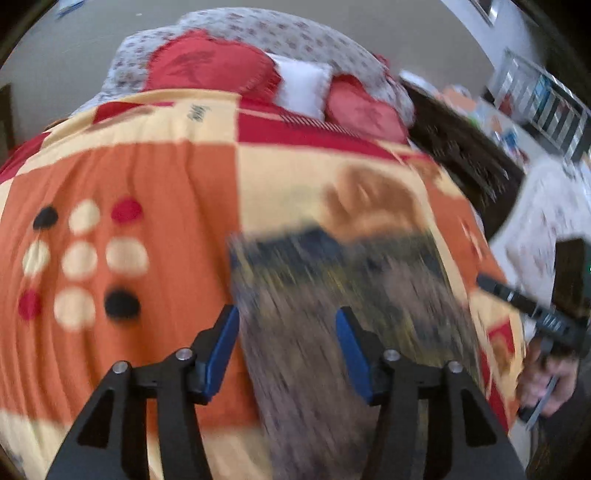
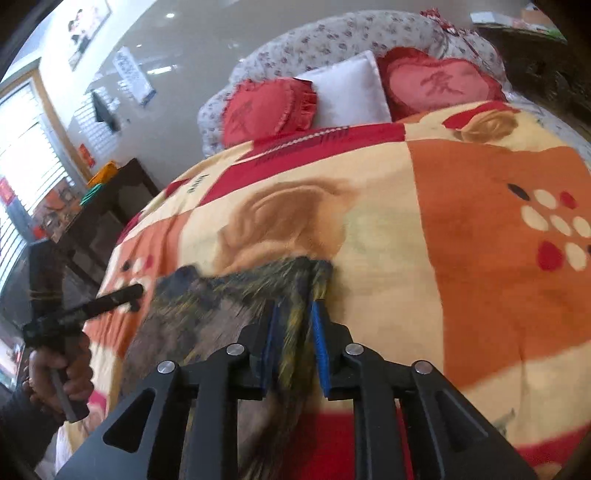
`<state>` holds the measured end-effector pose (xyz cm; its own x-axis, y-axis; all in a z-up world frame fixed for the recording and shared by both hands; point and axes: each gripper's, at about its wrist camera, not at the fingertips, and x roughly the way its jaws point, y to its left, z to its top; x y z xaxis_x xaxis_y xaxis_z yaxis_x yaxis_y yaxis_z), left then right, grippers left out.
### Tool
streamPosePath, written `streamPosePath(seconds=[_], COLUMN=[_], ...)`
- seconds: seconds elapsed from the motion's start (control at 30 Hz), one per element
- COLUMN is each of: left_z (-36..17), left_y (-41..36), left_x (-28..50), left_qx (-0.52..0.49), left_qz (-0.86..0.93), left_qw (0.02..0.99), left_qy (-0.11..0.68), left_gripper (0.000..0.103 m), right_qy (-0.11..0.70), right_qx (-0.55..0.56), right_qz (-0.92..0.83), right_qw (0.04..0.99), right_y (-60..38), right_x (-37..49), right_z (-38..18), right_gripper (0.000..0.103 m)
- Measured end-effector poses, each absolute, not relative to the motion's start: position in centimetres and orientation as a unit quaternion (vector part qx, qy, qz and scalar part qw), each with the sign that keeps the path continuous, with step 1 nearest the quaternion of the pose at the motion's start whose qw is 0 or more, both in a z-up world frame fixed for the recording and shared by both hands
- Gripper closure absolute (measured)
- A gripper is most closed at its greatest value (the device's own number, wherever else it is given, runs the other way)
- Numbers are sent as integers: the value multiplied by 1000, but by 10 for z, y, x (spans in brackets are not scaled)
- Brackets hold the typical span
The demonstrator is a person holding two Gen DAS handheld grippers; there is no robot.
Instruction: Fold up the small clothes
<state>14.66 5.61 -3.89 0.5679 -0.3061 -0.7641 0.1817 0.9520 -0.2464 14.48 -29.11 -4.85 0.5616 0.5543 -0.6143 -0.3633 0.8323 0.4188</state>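
Observation:
A small garment point(image 1: 332, 295) in grey-brown, dark blue and yellow lies blurred on the bed's orange, cream and red blanket point(image 1: 140, 177). My left gripper point(image 1: 288, 325) is open, its blue pads either side of the garment's left part, holding nothing. In the right wrist view my right gripper point(image 2: 297, 314) is shut on the garment's point(image 2: 207, 310) right edge, cloth bunched between its blue pads. The left gripper point(image 2: 110, 295) shows at the garment's far left there. The right gripper point(image 1: 535, 314) shows at the right edge of the left wrist view.
Two red heart cushions point(image 2: 266, 110) and a white pillow point(image 2: 347, 92) lean on a floral headboard point(image 2: 332, 33). A dark bedside table point(image 2: 110, 199) with coloured items stands beside the bed. The blanket point(image 2: 480, 221) spreads wide to the right.

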Motion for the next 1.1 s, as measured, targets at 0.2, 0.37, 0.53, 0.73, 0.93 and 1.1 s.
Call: streamPosePath(seconds=[0.2, 0.37, 0.53, 0.73, 0.93, 1.1], left_z=[-48, -73, -52, -1, 14, 17], left_y=[16, -10, 2, -13, -44, -55], left_x=[74, 61, 63, 21, -5, -17], left_qx=[-13, 32, -38, -22, 8, 25], left_qz=[-154, -100, -65, -5, -22, -26], left_qw=[880, 891, 881, 910, 905, 908], left_qy=[449, 442, 466, 415, 424, 418], left_gripper=[54, 55, 54, 0, 0, 0], right_qy=[385, 458, 463, 399, 380, 362], right_qx=[57, 39, 60, 30, 2, -40], right_qz=[314, 261, 225, 196, 183, 162], right_qw=[866, 849, 855, 895, 907, 917], right_y=[-261, -244, -248, -256, -243, -235], right_x=[62, 54, 45, -13, -58, -78], right_z=[-44, -92, -72, -23, 2, 14], right_gripper=[72, 74, 74, 74, 74, 73])
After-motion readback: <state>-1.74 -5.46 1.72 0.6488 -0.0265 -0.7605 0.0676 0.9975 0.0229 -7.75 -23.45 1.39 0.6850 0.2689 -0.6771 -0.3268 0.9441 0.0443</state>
